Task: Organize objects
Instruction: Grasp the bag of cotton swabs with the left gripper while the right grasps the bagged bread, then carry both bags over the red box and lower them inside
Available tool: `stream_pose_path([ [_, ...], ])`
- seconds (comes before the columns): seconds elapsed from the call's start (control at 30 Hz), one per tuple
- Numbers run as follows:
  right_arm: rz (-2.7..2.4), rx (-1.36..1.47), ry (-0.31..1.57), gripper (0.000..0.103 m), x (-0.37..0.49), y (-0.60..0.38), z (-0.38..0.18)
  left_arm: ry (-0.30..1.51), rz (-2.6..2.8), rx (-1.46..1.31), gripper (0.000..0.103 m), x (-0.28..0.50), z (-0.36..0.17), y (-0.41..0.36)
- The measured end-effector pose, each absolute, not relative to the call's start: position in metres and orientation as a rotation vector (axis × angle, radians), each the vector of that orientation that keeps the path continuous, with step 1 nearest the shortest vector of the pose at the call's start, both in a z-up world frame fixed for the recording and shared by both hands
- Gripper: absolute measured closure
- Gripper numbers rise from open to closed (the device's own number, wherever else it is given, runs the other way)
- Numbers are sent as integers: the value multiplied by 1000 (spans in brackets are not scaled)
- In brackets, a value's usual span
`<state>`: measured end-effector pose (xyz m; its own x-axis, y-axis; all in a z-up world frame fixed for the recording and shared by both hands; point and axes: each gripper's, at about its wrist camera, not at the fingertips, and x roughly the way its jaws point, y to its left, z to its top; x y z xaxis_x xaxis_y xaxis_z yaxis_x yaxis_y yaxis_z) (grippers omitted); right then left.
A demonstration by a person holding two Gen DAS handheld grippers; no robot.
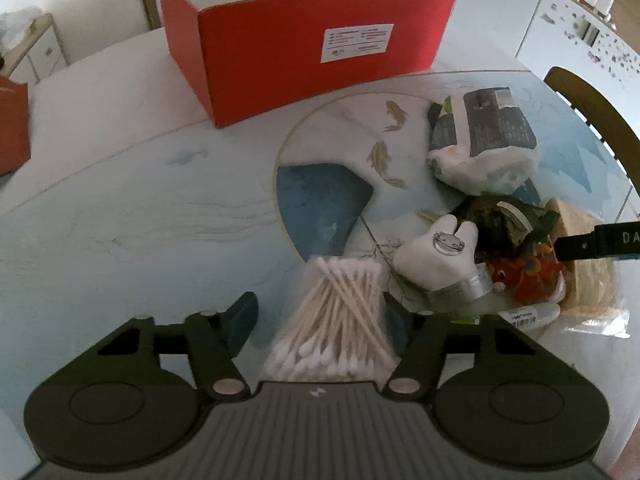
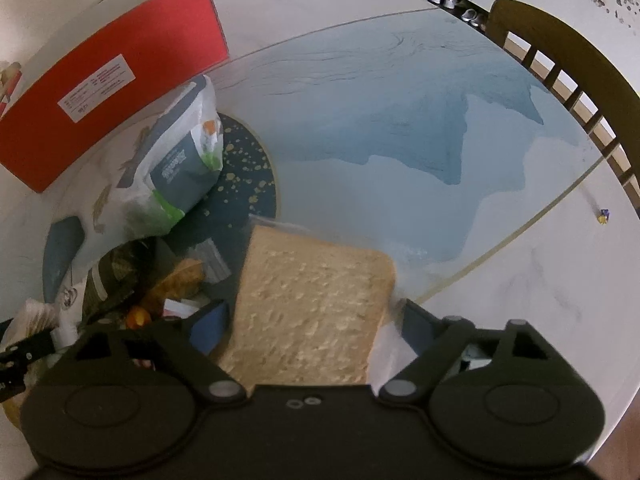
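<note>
My left gripper (image 1: pixel 320 312) is open, its fingers either side of a clear bag of cotton swabs (image 1: pixel 336 316) lying on the table. My right gripper (image 2: pixel 316 320) is open around a slice of bread in a clear bag (image 2: pixel 312 312). An open red box (image 1: pixel 296 48) stands at the far side of the table; it also shows in the right wrist view (image 2: pixel 104 80). A white tooth plush (image 1: pixel 436 252), a grey-white snack bag (image 1: pixel 484 140) and an orange toy (image 1: pixel 532 272) lie in a pile to the right of the swabs.
The round table (image 1: pixel 120 208) has a blue painted top with a glass turntable. Wooden chairs (image 2: pixel 560 60) stand at its right and far sides. White cabinets (image 1: pixel 580 20) line the back. A second red box edge (image 1: pixel 12 128) is at far left.
</note>
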<state>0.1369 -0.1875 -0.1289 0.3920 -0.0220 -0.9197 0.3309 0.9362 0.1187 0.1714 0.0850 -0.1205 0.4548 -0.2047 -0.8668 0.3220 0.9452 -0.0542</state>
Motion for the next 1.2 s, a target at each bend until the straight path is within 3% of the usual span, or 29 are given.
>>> stream_pose_path([
  [0.07, -227, 291, 1148, 20, 137, -186, -128, 1037, -335, 147, 59, 171, -120, 83],
  [0.23, -222, 289, 1136, 27, 135, -188, -125, 1031, -344, 122, 65, 171, -119, 88],
  [0.7, -80, 235, 1026, 28, 130, -208, -60, 1005, -304, -36, 65, 170, -88, 111],
  [1.2, 250, 62, 939, 28, 210, -191, 19, 962, -209, -103, 65, 195, -24, 96],
])
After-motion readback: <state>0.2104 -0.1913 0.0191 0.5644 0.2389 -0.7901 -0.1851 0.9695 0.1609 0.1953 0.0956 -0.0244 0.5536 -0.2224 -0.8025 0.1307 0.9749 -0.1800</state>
